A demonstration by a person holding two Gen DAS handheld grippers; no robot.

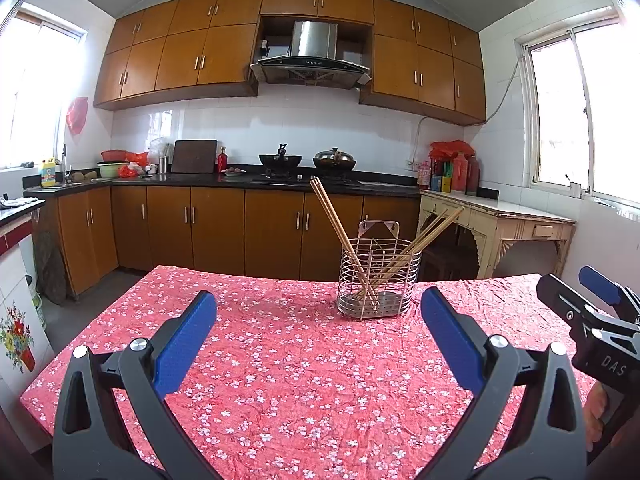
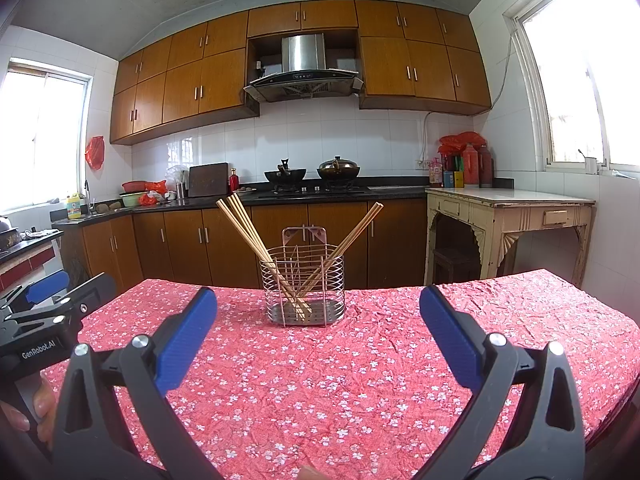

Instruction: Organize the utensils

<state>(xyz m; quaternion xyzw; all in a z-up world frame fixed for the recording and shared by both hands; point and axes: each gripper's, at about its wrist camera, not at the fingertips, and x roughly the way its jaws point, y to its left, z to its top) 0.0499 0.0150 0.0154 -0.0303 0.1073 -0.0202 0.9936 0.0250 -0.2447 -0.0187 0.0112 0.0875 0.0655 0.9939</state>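
A wire utensil holder (image 1: 378,280) (image 2: 303,284) stands on the far part of the table. Wooden chopsticks (image 1: 340,236) (image 2: 256,236) lean out of it to the left, and others (image 1: 424,240) (image 2: 348,236) lean to the right. My left gripper (image 1: 318,304) hovers open over the cloth, short of the holder, with nothing between its blue pads. My right gripper (image 2: 318,300) is also open and empty, facing the holder from the near side. Each gripper shows at the edge of the other's view, the right one (image 1: 592,312) and the left one (image 2: 48,304).
A red flowered tablecloth (image 1: 280,380) (image 2: 360,380) covers the table. Behind it run kitchen cabinets and a dark counter (image 1: 240,180) with two woks on a stove. A cream side table (image 2: 508,208) stands at the right wall. A person's fingers (image 2: 40,404) grip the left handle.
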